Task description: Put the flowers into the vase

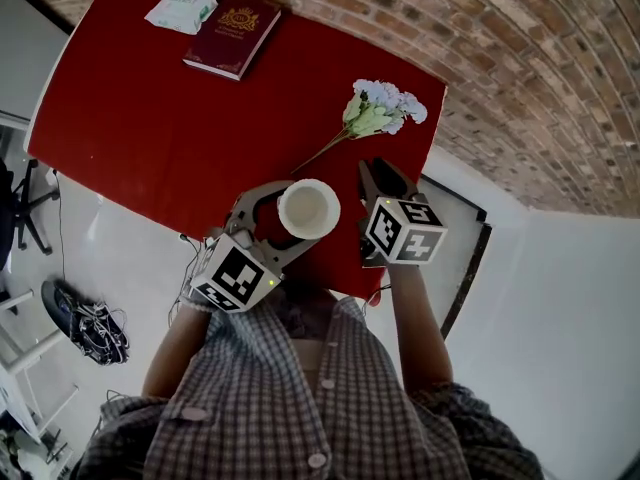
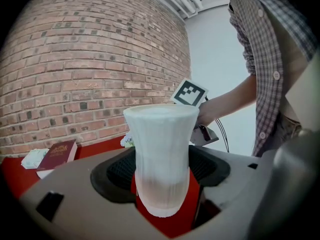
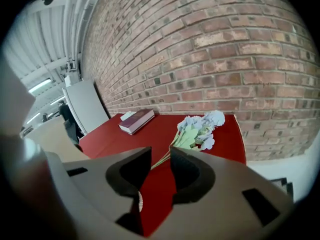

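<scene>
L tool [image 2: 162, 176] clamped on vase [image 2: 160, 144], R tool [image 3: 159, 156] slightly apart, empty, flowers [image 3: 197, 131] just ahead

Left claw [image 1: 297, 216] grips the vase [image 2: 160, 149]; right claw [image 3: 160, 158] slightly parted, empty.

free: mid table [image 1: 150, 98] | obstacles: vase [image 1: 308, 209] near edge, book [image 1: 233, 35] far corner

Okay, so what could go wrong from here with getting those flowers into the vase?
The flowers lie flat on the red table, and their stem is thin. The open right tongs could slip off it or dig into the table instead. The vase stands close to the table's near edge, steadied only by the left tongs, so a knock from the long stem might tip it.
</scene>
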Demonstrator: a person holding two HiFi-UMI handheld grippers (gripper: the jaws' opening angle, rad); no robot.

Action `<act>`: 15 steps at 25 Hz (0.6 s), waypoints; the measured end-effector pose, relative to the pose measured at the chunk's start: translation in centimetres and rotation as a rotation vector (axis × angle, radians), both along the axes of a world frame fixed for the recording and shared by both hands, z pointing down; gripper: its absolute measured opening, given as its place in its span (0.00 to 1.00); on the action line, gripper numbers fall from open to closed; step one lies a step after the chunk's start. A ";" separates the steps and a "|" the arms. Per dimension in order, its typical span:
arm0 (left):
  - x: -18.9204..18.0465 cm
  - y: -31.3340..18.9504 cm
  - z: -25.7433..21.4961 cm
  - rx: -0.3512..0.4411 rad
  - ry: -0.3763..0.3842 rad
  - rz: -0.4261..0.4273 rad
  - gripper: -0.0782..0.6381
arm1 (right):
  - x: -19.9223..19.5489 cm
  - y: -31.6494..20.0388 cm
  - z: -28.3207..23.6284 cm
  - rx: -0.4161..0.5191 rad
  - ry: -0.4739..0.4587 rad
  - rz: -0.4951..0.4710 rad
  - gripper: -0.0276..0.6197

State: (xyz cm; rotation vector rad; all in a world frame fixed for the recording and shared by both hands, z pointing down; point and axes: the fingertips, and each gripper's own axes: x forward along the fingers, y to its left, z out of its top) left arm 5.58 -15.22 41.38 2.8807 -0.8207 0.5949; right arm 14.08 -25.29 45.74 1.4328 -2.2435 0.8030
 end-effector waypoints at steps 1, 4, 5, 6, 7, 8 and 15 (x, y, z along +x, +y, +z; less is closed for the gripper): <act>0.0 0.0 0.0 0.000 0.002 0.001 0.57 | 0.0 -0.5 0.6 -0.020 -0.005 0.014 0.22; -0.1 0.0 0.0 0.000 0.006 -0.001 0.57 | -0.3 -1.7 2.2 -0.076 -0.015 0.040 0.29; 0.0 0.0 -0.1 0.001 0.008 -0.002 0.57 | -0.4 -2.1 2.7 -0.091 -0.021 0.048 0.31; 0.0 0.0 -0.1 0.002 0.008 -0.002 0.57 | -0.5 -2.5 3.1 -0.105 -0.029 0.058 0.33; 0.0 0.0 -0.1 0.004 0.008 -0.002 0.57 | -0.6 -2.9 3.6 -0.118 -0.037 0.071 0.35; 0.0 0.1 -0.1 0.004 0.008 -0.001 0.57 | -0.6 -3.3 4.0 -0.130 -0.044 0.087 0.36; 0.1 0.2 0.2 0.001 0.008 0.006 0.57 | -0.1 -6.4 7.4 -0.202 -0.043 0.184 0.44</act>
